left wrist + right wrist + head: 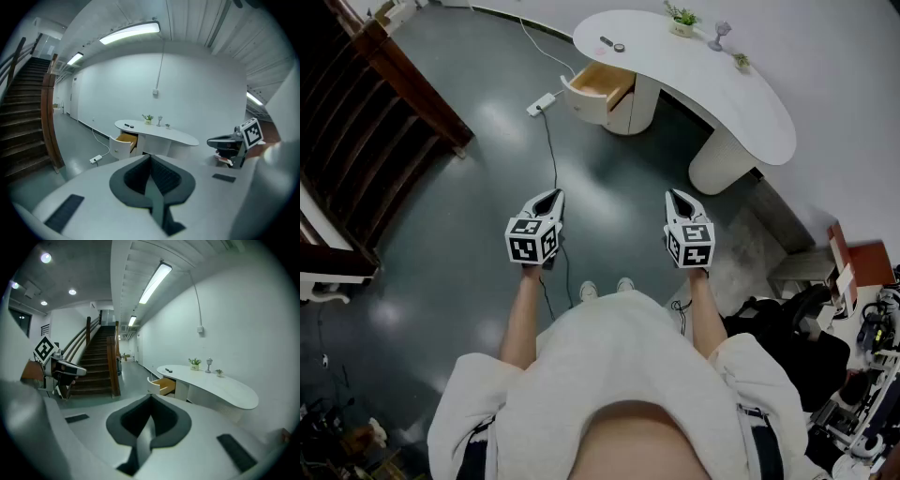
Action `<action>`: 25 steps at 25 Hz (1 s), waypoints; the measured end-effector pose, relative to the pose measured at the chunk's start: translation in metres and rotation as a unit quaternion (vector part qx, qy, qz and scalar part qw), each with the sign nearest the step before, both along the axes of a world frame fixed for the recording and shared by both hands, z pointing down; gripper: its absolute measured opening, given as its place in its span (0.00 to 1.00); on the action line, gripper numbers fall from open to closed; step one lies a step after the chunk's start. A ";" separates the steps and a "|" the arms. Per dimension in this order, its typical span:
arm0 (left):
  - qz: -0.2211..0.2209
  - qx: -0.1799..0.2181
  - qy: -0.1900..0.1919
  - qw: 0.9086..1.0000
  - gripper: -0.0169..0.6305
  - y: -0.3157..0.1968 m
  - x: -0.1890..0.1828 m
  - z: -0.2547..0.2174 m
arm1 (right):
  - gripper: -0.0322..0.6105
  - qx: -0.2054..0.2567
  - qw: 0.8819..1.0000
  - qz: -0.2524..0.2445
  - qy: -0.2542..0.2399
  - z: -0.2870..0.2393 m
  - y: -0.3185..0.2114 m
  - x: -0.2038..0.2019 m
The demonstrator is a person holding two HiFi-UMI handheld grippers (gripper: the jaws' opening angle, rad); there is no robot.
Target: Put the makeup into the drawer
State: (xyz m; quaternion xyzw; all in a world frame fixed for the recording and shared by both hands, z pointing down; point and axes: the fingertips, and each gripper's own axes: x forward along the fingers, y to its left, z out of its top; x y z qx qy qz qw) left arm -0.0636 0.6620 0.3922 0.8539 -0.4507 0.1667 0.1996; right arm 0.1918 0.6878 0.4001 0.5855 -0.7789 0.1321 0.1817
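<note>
Makeup, two small dark pieces on curved white desk: probably light, hard, slippery; pinch across sides. Left gripper, right gripper: tongs together, empty.

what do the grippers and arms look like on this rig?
The left gripper and right gripper match: white shells, dark ridged fingers tapering to a point, and a cube of black-and-white square markers at the rear. The person wears a white short-sleeved top; forearms bare.

Right claw pressed together, drawer beyond
</note>
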 end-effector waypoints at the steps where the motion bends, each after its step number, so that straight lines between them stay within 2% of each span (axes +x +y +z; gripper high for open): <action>1: 0.000 0.000 0.000 1.000 0.04 0.000 0.000 0.000 | 0.05 0.000 1.000 0.000 0.001 0.000 0.000 -0.001; 10: -0.004 -0.003 0.002 1.000 0.04 0.002 0.002 0.005 | 0.05 0.001 1.000 0.003 0.000 0.003 0.001 0.004; 14: -0.004 -0.006 0.001 1.000 0.04 0.005 0.007 0.007 | 0.05 0.017 0.999 -0.021 -0.028 -0.001 0.001 -0.001; 15: -0.005 -0.007 0.000 1.000 0.04 0.005 0.008 0.008 | 0.22 0.019 0.999 -0.035 -0.035 -0.001 0.001 -0.006; 16: -0.006 -0.007 0.000 1.000 0.04 0.006 0.009 0.008 | 0.56 0.021 0.998 -0.048 -0.041 0.000 0.000 -0.010; 19: -0.011 -0.008 0.000 1.000 0.04 0.007 0.014 0.010 | 0.64 0.027 0.997 -0.062 -0.038 0.003 -0.001 -0.010; 25: -0.022 -0.014 -0.001 1.000 0.04 0.009 0.028 0.013 | 0.62 0.025 0.996 -0.076 -0.026 0.007 -0.001 0.000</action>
